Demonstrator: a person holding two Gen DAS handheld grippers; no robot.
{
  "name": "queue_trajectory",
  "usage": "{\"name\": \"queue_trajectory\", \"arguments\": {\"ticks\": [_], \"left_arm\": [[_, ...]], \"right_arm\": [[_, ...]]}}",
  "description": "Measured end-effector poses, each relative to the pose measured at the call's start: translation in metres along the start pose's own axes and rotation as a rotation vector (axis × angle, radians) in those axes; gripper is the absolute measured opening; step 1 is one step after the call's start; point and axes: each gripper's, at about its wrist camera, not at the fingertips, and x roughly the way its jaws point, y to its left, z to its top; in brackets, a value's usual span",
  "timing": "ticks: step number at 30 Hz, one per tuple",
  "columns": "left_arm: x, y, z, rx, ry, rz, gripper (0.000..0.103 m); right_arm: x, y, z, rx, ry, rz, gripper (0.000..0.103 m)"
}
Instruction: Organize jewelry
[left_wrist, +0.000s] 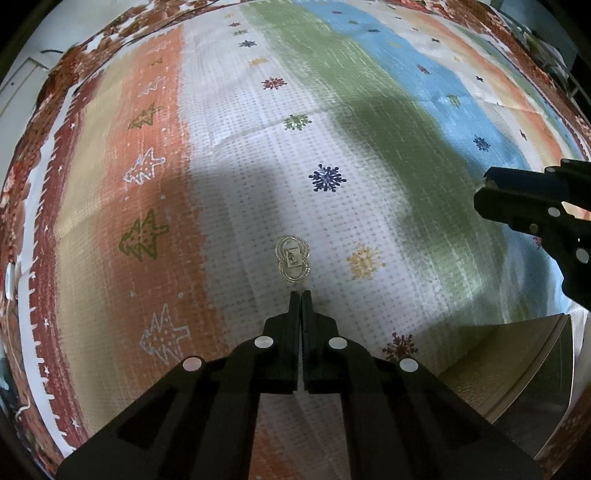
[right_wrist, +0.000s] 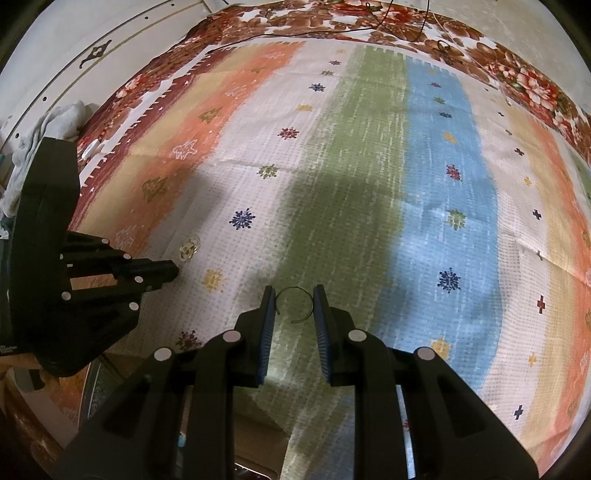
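Striped multicolour snowflake-print tablecloth (right_wrist: 369, 155) is covering the table. Black left gripper (left_wrist: 301, 295) is sitting with jaws pressed together, empty, at 6 o'clock of the silver ring-shaped jewelry cluster (left_wrist: 293, 264) lying just ahead. Black right gripper (right_wrist: 294, 295) is gripping a thin open wire hoop (right_wrist: 294, 304) between narrowly spread jaws.

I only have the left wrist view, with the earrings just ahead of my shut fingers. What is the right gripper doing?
Observer: The right gripper has a thin open hoop between its fingertips.
Operator: Clamped on it?
Observer: The ring spans the gap and seems to touch both blue pads, so it looks held.
Operator: Where is that hoop relative to my earrings?
Observer: Over the green stripe of the tablecloth, apart from the earring pair on the white band beside the left gripper.
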Motion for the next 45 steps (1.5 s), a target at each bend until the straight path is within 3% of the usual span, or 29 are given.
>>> {"name": "queue_trajectory", "arguments": {"ticks": [1,2,4,11,27,30,33,45], "left_arm": [[0.0,0.002,0.001,-0.009,0.003,-0.012,0.006],[-0.002,0.004,0.001,-0.019,0.003,-0.017,0.024],[-0.006,0.008,0.003,-0.026,-0.019,-0.023,0.044],[0.0,0.017,0.024,-0.075,-0.032,-0.032,0.044],[0.006,-0.001,0.025,-0.034,-0.021,0.012,0.044],[0.008,-0.001,0.025,-0.03,-0.029,0.02,0.033],[0.007,-0.001,0.025,-0.027,-0.031,0.02,0.016],[-0.009,0.009,0.023,-0.048,-0.065,-0.004,0.014]], "right_arm": [[0.0,-0.001,0.0,0.001,0.001,0.0,0.022],[0.0,-0.001,0.0,0.003,-0.001,0.0,0.022],[-0.001,-0.001,0.0,0.006,-0.003,0.0,0.022],[0.0,-0.001,0.0,0.001,0.006,0.0,0.022],[0.004,-0.001,0.002,0.001,0.015,0.0,0.022],[0.004,-0.001,0.001,0.001,0.015,0.0,0.022],[0.005,0.0,0.001,0.0,0.017,-0.002,0.022],[-0.005,0.001,-0.002,0.003,-0.008,-0.002,0.022]]}}
